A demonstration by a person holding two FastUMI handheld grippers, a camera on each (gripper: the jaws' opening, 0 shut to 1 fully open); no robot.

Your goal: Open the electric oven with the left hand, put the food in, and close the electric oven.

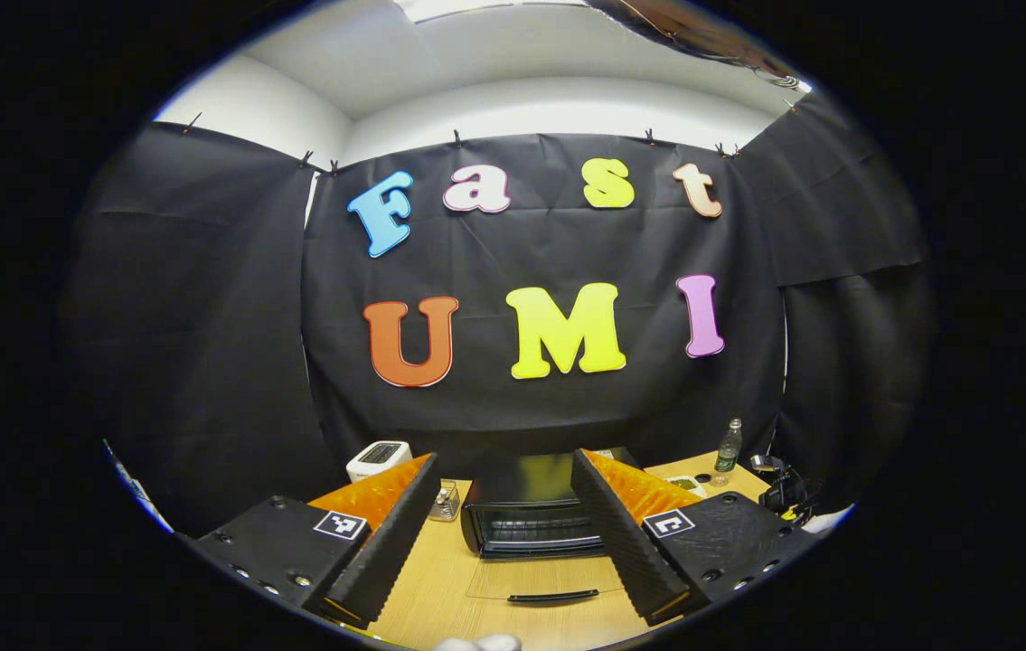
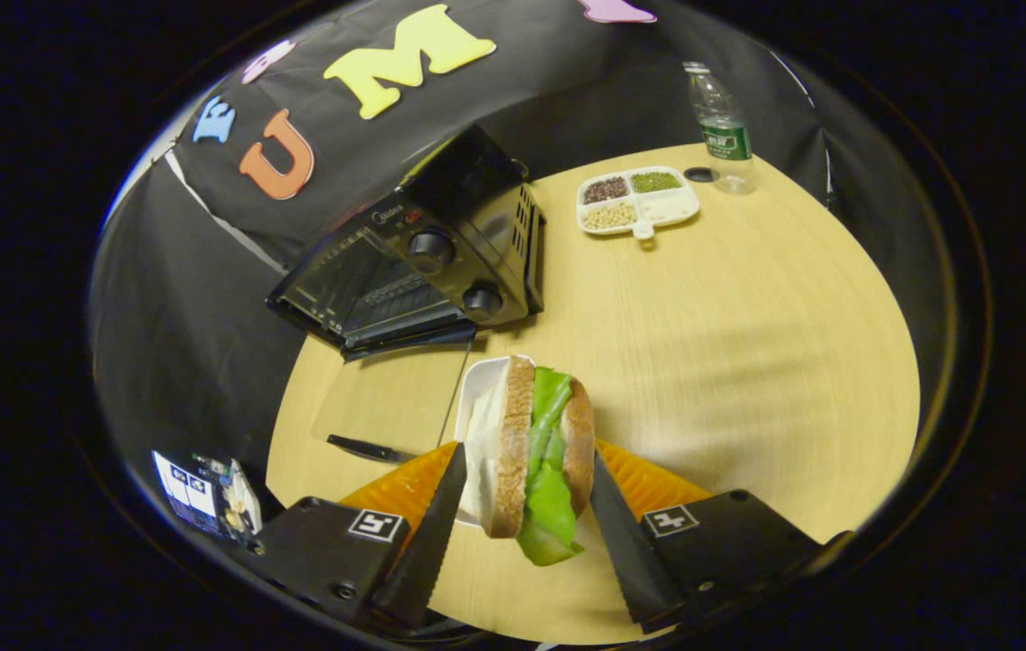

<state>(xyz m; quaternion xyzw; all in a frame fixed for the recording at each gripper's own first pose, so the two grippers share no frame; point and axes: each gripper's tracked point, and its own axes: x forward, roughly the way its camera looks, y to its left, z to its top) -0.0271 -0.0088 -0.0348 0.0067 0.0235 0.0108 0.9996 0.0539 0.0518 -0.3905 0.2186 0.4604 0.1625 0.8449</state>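
Observation:
The black electric oven (image 1: 526,515) stands on the wooden table straight ahead of my left gripper (image 1: 505,470). Its glass door (image 1: 549,579) lies folded down flat, handle toward me. The left gripper is open, with nothing between its fingers, a little back from the door. In the right gripper view the oven (image 2: 440,253) sits at the upper left, its door (image 2: 386,398) down on the table. My right gripper (image 2: 527,452) is shut on a sandwich (image 2: 535,443) of brown bread and green lettuce, held on edge above a white dish (image 2: 479,384) to the right of the door.
A white divided tray (image 2: 637,201) of beans and grains, a water bottle (image 2: 720,127) and its cap (image 2: 702,174) stand at the table's far side. A white toaster (image 1: 379,459) and a small glass jar (image 1: 446,503) sit left of the oven.

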